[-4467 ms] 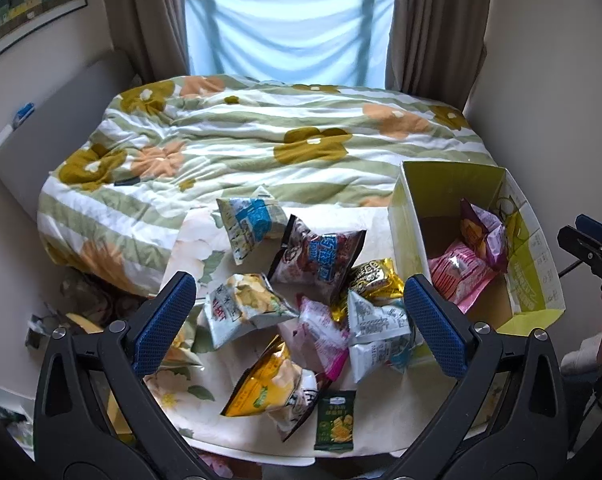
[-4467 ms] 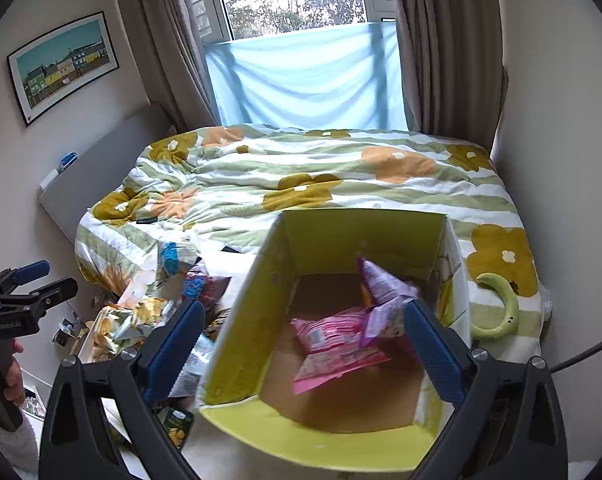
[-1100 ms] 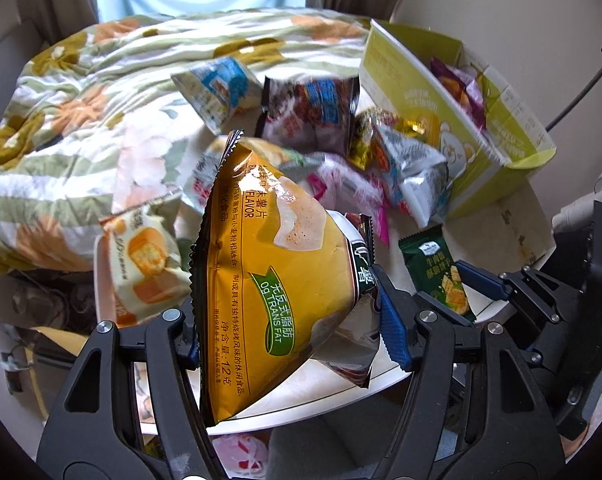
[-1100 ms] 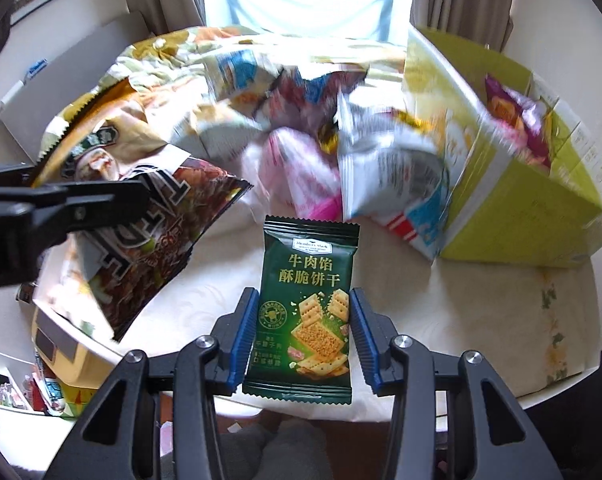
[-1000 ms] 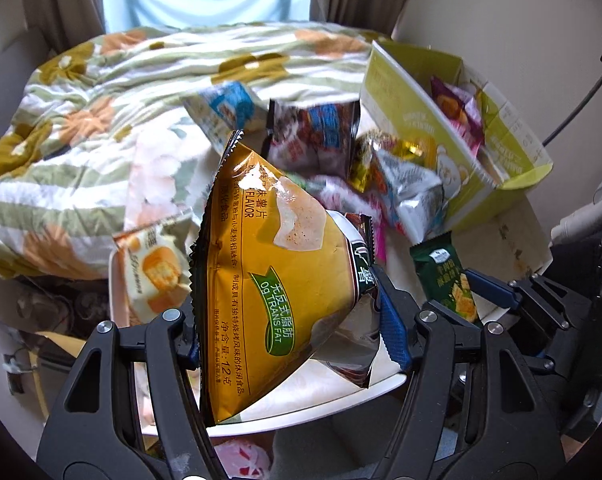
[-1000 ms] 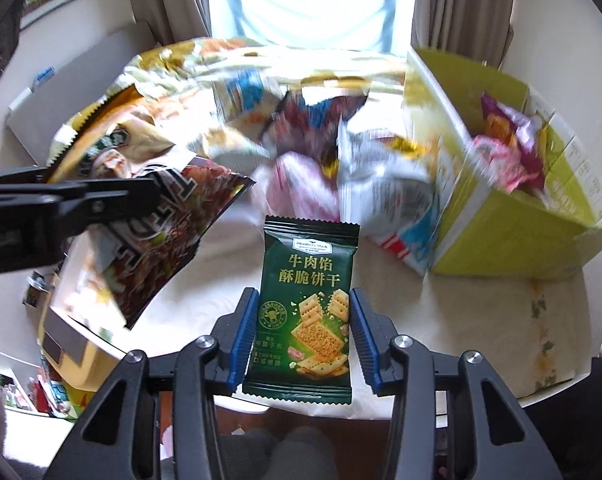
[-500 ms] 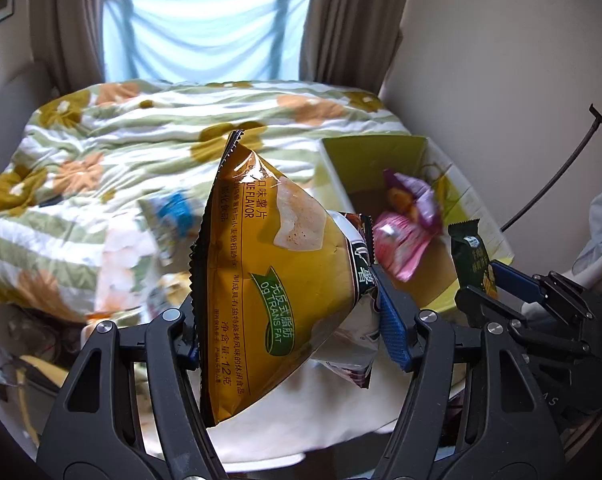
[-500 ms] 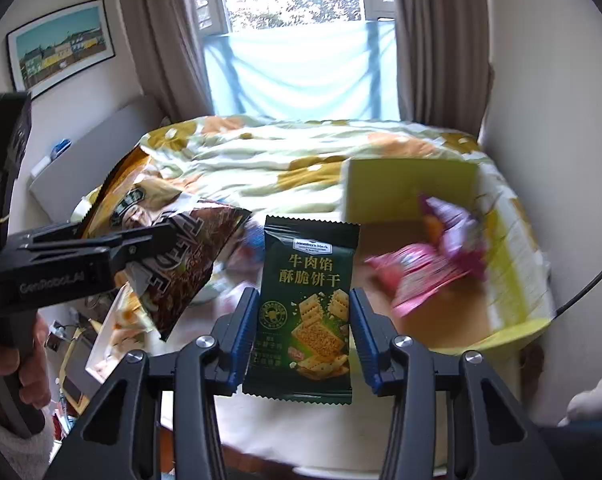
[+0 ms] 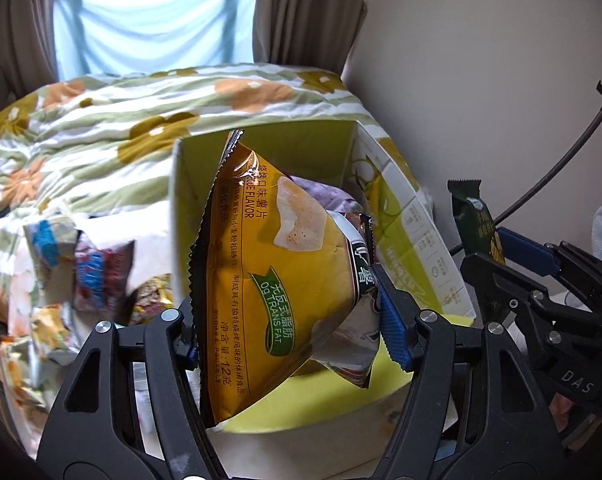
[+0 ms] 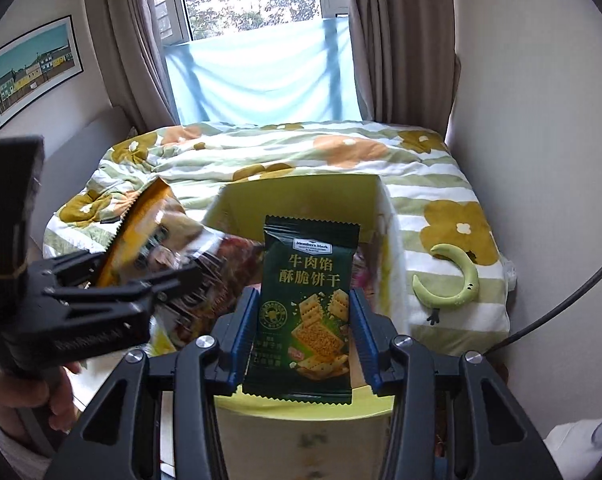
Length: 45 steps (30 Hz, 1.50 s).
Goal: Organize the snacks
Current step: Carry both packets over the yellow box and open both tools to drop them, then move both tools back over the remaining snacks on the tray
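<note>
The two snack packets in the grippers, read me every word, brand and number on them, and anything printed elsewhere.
"Member's Mark": green cracker packet, top label.
"牛肉馅 酥脆饼干": same packet, gold title.
"0g TRANS FAT" and "无反式脂肪": yellow chip bag, green banner.
"净含量:12克": chip bag, lower edge.
"FLAVOR": chip bag; the start of the word is hidden.
"DAS": right gripper, cut off.
Small print on the yellow box and on the left gripper is blurred.

The orange chip bag [image 9: 261, 280] hides most of the inside of the yellow-green box [image 9: 417, 240]; only a corner of a purple packet [image 9: 321, 192] shows behind it. The loose snack packets [image 9: 85, 264] at the left are blurred. In the right wrist view the green cracker packet [image 10: 307, 312] covers the box floor.
</note>
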{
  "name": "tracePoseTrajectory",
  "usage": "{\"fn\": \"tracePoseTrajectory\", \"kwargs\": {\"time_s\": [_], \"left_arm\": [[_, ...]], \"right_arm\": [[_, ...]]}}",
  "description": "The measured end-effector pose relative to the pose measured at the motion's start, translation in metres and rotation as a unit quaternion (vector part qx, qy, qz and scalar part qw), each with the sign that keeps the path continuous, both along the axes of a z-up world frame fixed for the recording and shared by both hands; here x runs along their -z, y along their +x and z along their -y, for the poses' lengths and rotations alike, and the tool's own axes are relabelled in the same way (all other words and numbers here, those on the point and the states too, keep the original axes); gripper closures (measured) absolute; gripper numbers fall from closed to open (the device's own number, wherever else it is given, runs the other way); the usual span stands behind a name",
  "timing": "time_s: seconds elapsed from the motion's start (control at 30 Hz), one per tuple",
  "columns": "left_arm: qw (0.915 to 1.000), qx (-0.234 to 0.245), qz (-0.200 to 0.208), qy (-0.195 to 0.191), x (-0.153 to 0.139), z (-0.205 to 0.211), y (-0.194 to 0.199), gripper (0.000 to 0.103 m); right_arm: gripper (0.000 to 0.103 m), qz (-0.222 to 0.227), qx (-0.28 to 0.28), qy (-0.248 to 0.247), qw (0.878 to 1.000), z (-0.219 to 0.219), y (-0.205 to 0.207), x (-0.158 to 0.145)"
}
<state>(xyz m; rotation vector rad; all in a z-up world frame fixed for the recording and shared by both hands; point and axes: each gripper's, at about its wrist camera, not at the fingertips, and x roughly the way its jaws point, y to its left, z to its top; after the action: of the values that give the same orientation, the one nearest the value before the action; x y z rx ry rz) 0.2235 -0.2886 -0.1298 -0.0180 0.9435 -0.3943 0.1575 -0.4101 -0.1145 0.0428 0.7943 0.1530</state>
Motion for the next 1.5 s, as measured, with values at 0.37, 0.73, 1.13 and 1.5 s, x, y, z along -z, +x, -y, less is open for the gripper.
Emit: {"fn": "tracePoseTrajectory", "kwargs": {"time_s": [0.37,0.73,1.13,1.5], "left_arm": [[0.9974,-0.033,-0.004,0.064,0.023,0.005,-0.007,0.0],[0.9954,-0.058,-0.036,0.067,0.022,-0.04,-0.016,0.0],[0.9957,-0.062,-0.029,0.062,0.013,-0.05,-0.03,0.0],[0.9952,-0.082,0.004,0.054,-0.014,-0.058,-0.051,0.0]], "right_arm": [[0.061,-0.023,-0.028,0.02,0.999,0.017,0.02,0.02],[0.061,-0.082,-0.035,0.035,0.995,0.015,0.045,0.051],[0.0,-0.065,-0.013,0.058,0.996,0.026,0.031,0.052],[0.0,-0.035,-0.035,0.05,0.998,0.022,0.013,0.022]]}}
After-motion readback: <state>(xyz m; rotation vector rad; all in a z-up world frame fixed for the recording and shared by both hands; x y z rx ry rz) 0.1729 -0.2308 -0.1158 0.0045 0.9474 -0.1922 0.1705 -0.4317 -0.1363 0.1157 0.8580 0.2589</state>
